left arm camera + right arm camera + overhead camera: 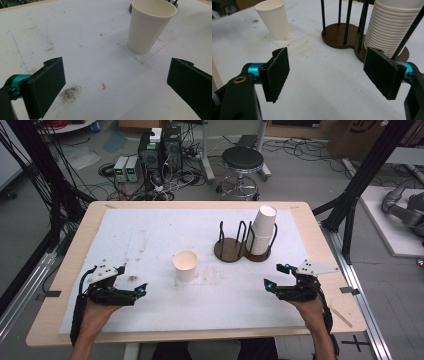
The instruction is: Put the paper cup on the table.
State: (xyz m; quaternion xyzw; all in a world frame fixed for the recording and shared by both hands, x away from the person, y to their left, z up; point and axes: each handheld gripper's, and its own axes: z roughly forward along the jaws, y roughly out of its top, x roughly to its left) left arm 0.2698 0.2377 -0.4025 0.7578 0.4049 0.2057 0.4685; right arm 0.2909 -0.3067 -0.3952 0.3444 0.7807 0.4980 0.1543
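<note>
1. No text, label, brand or number can be read on the paper cup (pixel 185 265), the stacked cups (pixel 262 232) or the white sheet (pixel 150 240) over the worktop.
2. The cardboard box (pixel 360 135) at the far right bears dark print, too blurred to read.

A cream paper cup (pixel 185 265) on a stained white sheet (pixel 150 240), beside a dark-brown rack (pixel 231 250).

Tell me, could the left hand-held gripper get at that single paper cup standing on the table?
Probably yes: the left hand-held gripper is open, and bare white mat lies between it and the upright paper cup.
</note>
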